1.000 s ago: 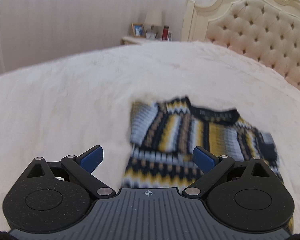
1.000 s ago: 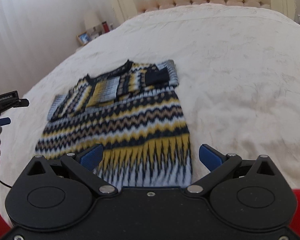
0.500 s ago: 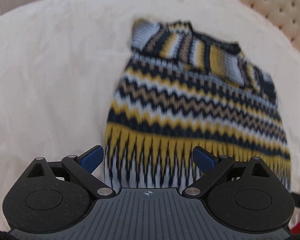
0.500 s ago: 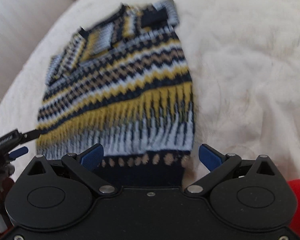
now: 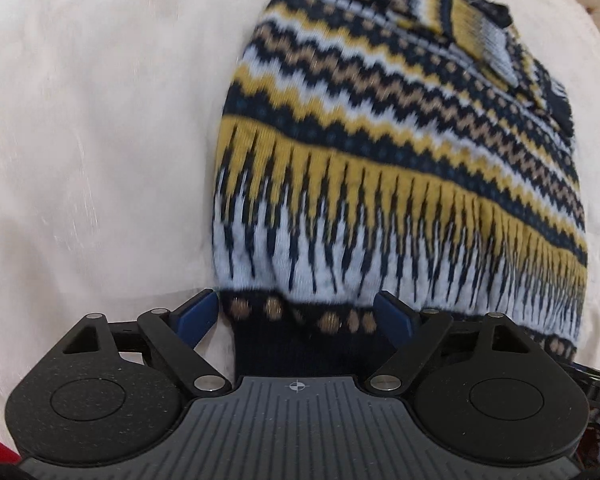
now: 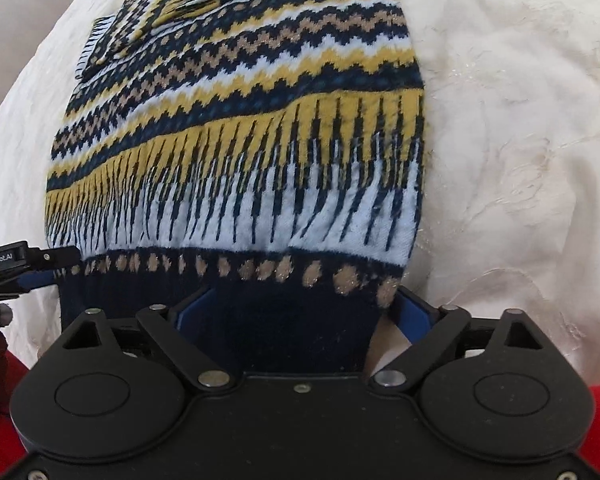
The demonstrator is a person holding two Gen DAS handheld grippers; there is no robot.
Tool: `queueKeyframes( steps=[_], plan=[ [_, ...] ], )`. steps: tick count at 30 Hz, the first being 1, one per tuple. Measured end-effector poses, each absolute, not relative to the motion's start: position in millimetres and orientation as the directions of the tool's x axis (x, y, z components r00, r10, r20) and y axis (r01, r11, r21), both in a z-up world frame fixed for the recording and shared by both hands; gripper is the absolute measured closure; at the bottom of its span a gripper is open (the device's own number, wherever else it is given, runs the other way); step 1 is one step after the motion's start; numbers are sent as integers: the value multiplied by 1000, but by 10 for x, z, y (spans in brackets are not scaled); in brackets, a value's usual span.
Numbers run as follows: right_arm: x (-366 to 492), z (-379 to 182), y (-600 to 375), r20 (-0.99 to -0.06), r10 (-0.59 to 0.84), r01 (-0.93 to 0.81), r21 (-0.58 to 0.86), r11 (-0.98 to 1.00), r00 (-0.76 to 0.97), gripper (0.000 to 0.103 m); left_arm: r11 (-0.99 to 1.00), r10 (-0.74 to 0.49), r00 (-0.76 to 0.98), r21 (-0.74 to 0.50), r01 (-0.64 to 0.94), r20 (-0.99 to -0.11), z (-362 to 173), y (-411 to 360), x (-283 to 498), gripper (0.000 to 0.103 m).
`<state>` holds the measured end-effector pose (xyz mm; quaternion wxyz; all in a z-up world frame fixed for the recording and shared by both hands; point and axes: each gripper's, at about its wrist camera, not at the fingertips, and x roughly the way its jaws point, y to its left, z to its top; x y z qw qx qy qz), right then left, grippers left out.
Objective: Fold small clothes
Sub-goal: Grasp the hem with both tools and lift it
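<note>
Left wrist view first: the left gripper [image 5: 296, 312] hangs steeply over the near left corner of the knitted sweater [image 5: 400, 152], which lies flat on the cream bedspread [image 5: 92, 128] with its long axis running away toward the collar. Its jaws have just been closing yet are spread, the dark ribbed hem [image 5: 308, 340] lying between the blue pads [image 5: 198, 314] with no pinch showing. Right wrist view: the right gripper [image 6: 300, 312] stands over the near right corner, jaws likewise just narrowing but apart, the hem [image 6: 284, 312] between them. Each hand is nearest its own corner, so I'd expect both to nip the hem and carry it up toward the collar.
</note>
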<state>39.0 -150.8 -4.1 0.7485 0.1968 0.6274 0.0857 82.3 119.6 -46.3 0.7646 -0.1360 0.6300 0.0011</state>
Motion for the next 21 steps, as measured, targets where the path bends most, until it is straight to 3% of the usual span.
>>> queueKeyframes(
  steps=[9,11,14,15,16,18,21],
  plan=[
    [449,-45,-1463,-905,376,89,399,913,199,13,976,-203,-7,-202,-81,-979,-646,1047,856,19],
    [445,-45,-1461,-899,382,86,407,909,216,24,975,-208,1,-207,-83,-978,-652,1035,854,21],
    [419,-35,-1492,-889,386,88,418,904,247,42,968,-230,37,-232,-92,-973,-630,1043,822,40],
    [407,-31,-1508,-880,395,89,430,899,262,46,965,-239,52,-243,-94,-970,-617,1048,812,55],
    [396,-29,-1522,-872,402,91,441,893,279,57,960,-257,70,-263,-97,-964,-599,1029,822,71],
    [371,-15,-1538,-849,426,81,471,879,312,74,940,-314,113,-326,-102,-943,-544,1058,806,86],
    [321,43,-1556,-810,453,52,506,861,373,79,912,-375,225,-402,-86,-899,-384,1116,752,93]
  ],
)
